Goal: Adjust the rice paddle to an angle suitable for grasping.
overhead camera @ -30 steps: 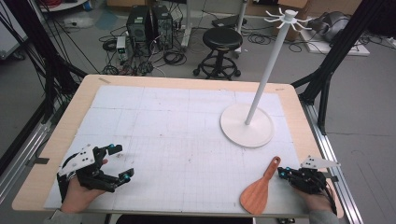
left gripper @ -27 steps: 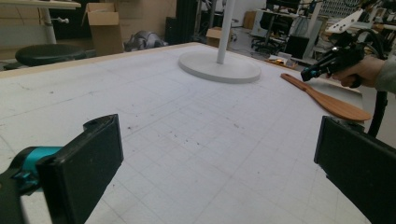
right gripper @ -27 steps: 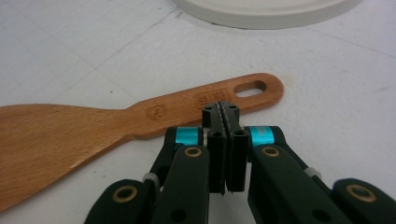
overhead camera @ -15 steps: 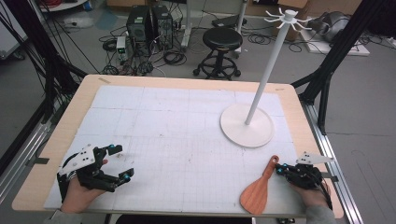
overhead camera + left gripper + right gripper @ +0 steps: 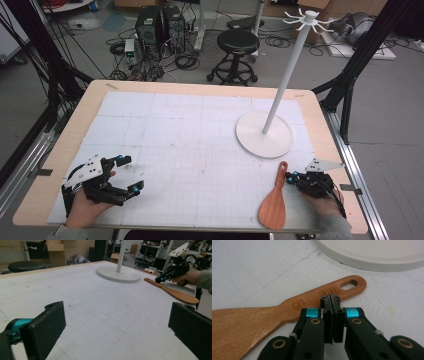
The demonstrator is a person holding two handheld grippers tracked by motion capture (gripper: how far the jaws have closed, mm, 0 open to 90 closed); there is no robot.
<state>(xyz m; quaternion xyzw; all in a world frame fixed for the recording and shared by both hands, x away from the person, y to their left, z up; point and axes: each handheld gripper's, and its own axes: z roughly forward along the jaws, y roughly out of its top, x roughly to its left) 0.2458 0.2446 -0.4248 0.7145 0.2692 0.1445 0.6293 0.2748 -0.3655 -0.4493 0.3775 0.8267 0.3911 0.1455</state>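
Spatula: a wooden spatula (image 5: pixel 274 204) lies flat on the surface (image 5: pixel 200 150) at its near right, handle end with the hanging hole pointing toward the stand's white base (image 5: pixel 264 135), blade toward the near edge.
Right gripper (image 5: pixel 333 300): fingers pressed together with nothing between them, tips at the edge of the handle just below its stamped mark; whether they touch the wood is unclear.
Left gripper (image 5: pixel 127 173): fingers spread wide over bare surface at the near left, well apart from the spatula.

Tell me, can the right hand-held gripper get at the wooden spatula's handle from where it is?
Probably yes: the right hand-held gripper sits shut right at the wooden spatula handle, nothing between; its jaws must open first.
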